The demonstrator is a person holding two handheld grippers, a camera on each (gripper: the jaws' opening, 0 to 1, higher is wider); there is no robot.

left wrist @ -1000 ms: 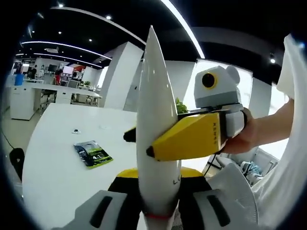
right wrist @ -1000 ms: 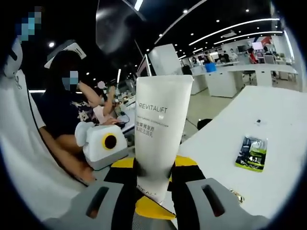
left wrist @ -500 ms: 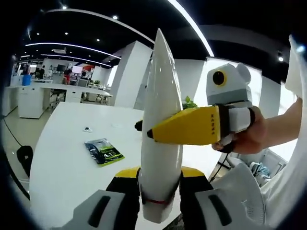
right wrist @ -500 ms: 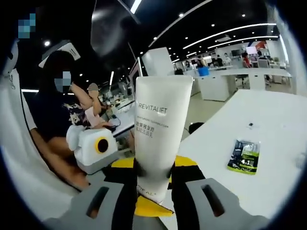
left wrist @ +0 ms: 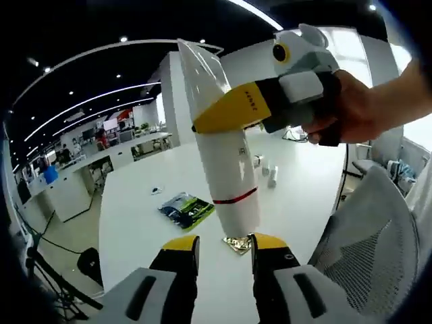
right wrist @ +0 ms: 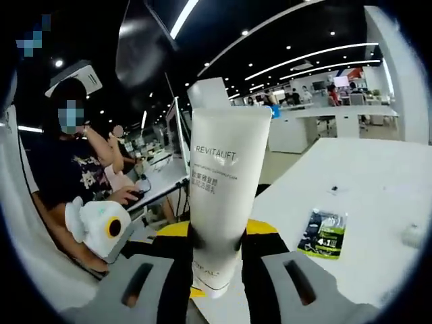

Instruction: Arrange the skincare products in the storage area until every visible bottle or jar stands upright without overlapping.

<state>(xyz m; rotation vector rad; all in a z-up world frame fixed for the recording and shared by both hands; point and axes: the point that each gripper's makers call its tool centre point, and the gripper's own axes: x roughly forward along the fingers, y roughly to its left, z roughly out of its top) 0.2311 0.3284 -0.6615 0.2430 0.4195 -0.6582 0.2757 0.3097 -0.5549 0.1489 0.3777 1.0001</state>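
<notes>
Overhead, the right gripper (left wrist: 202, 121) clamps the white Revitalift tube (left wrist: 226, 169) near its crimped end, lifted off the white table (left wrist: 135, 223). Below it, the left gripper (left wrist: 223, 244) stands apart, jaws spread, the green sachet (left wrist: 185, 208) lying just beyond.

The right gripper (right wrist: 217, 260) clamps a white Revitalift tube (right wrist: 220, 202) upright above a white table (right wrist: 378, 202), a green sachet (right wrist: 322, 233) lying to its right.
</notes>
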